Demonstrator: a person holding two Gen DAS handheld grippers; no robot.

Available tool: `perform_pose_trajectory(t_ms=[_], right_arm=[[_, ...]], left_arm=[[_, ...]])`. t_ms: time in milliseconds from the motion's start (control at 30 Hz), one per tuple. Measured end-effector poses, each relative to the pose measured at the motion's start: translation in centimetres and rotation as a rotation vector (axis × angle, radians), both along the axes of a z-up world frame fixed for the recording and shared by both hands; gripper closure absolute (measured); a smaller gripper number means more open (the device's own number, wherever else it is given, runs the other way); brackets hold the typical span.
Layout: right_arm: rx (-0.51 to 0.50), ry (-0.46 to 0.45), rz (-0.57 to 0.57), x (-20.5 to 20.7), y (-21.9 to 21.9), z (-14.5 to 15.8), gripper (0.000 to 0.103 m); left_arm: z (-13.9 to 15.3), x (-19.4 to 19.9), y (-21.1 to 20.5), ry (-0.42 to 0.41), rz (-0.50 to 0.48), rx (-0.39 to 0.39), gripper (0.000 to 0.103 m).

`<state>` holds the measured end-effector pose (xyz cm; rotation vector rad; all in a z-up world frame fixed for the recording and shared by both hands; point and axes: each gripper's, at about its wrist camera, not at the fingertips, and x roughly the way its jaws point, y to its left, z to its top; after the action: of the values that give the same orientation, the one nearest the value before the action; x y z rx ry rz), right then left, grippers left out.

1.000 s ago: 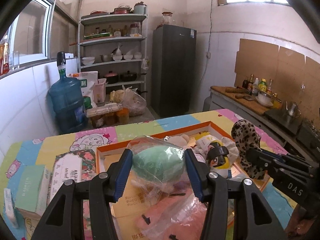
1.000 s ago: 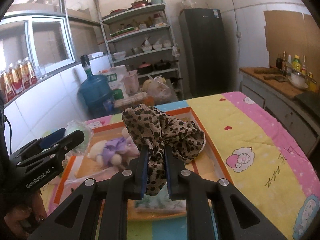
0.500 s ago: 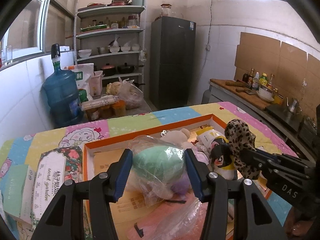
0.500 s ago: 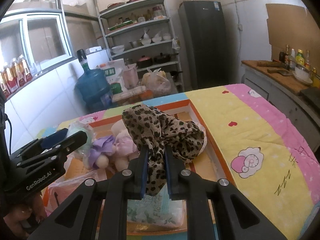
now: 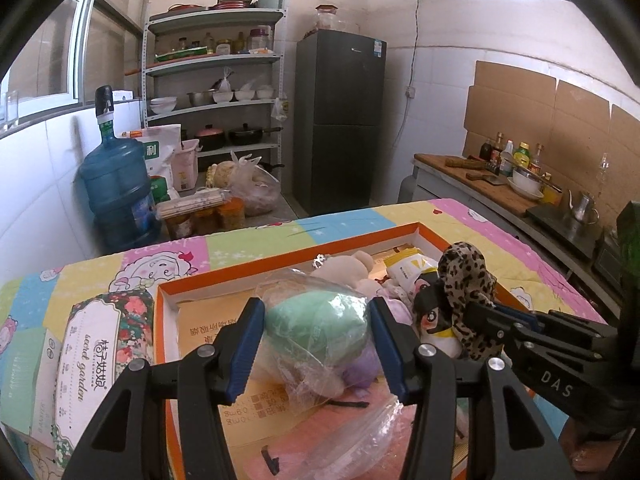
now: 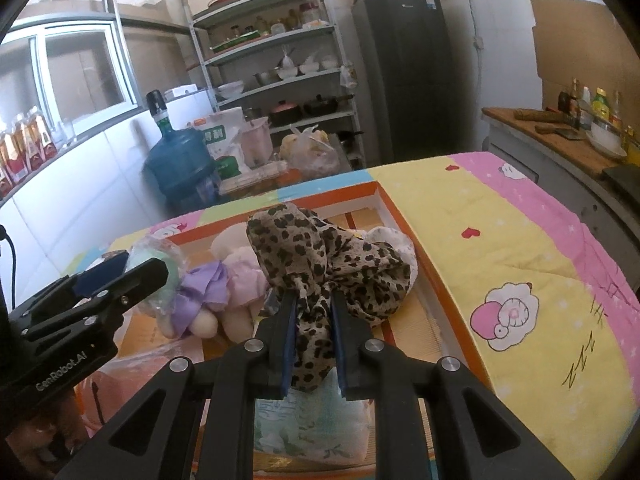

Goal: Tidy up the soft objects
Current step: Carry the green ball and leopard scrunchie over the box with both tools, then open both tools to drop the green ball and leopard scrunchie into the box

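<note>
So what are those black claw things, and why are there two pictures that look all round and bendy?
They are grabbers, and a person holds one in each hand. Each grabber has a small camera that looks out along its two fingers, and that lens bends the picture. One picture comes from the left grabber, the other from the right grabber. Both look at an orange-edged box on a colourful cloth in a kitchen. The left grabber squeezes a green soft thing in a clear bag. The right grabber pinches a leopard-spotted cloth. Soft toys, such as a purple doll, lie in the box. Tissue packs sit beside it.
</note>
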<state>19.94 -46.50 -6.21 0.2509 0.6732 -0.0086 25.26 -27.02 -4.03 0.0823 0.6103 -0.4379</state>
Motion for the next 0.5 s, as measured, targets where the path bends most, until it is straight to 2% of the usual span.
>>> perform_pose_trajectory(t_ms=[67,300,433,500], right_arm=[[0.0,0.0,-0.002,-0.06,0.01,-0.02,0.081],[0.003,-0.013,-0.004,-0.5,0.01,0.1,0.057],[0.009,-0.018,-0.007,-0.84,0.03,0.2,0.052],[0.012,-0.02,-0.007,-0.92,0.05,0.26,0.046]], left_arm=[[0.0,-0.01,0.0,-0.001,0.001,-0.002,0.048],[-0.04,-0.16,0.07,0.011,0.011,-0.012,0.042],[0.06,-0.39,0.3,0.01,0.026,-0.008,0.04],[0.26,-0.57,0.57,0.003,0.028,-0.017,0.039]])
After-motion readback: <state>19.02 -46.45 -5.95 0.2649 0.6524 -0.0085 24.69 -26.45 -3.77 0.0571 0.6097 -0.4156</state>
